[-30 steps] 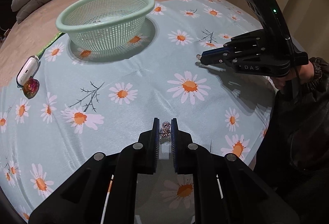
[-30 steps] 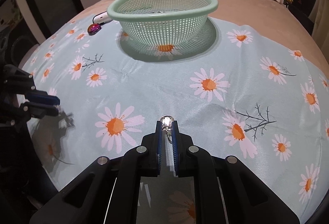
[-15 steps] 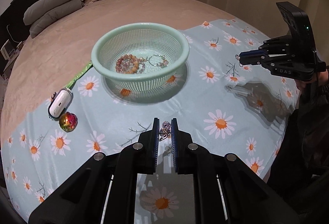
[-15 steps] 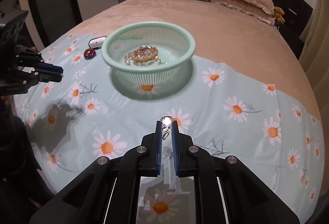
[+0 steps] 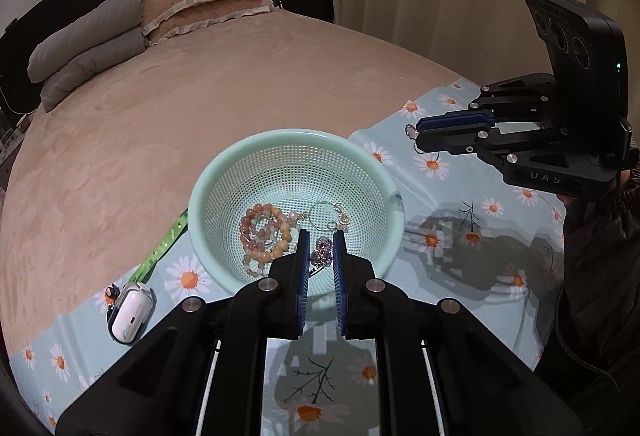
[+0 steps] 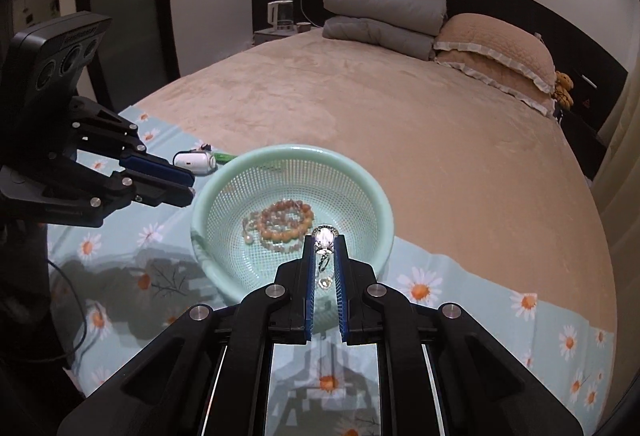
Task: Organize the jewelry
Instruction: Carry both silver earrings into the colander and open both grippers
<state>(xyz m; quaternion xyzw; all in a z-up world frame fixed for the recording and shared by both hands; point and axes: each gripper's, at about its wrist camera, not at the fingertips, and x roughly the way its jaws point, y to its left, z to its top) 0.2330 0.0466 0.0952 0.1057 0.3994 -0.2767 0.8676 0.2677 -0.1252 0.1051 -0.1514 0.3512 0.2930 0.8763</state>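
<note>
A mint green mesh basket (image 5: 256,160) (image 6: 372,192) stands on the daisy cloth and holds beaded bracelets (image 5: 264,232) (image 6: 286,222) and a thin hoop piece (image 5: 326,214). My left gripper (image 5: 321,236) is shut on a purple jewelled piece (image 5: 322,252) above the basket's near rim. My right gripper (image 6: 325,240) is shut on a white-stone earring (image 6: 325,236) with a dangling drop, above the basket's near side. In the left view the right gripper (image 5: 416,130) sits right of the basket.
The daisy cloth (image 5: 480,220) lies over a tan bed (image 5: 200,96). A white case (image 5: 130,312) (image 6: 194,159) and a green strap (image 5: 164,246) lie left of the basket. Pillows (image 6: 492,48) are at the headboard. The left gripper (image 6: 191,188) shows beside the basket.
Both grippers have risen and moved toward the basket with their jewelry held. They now hang over its near rim.
</note>
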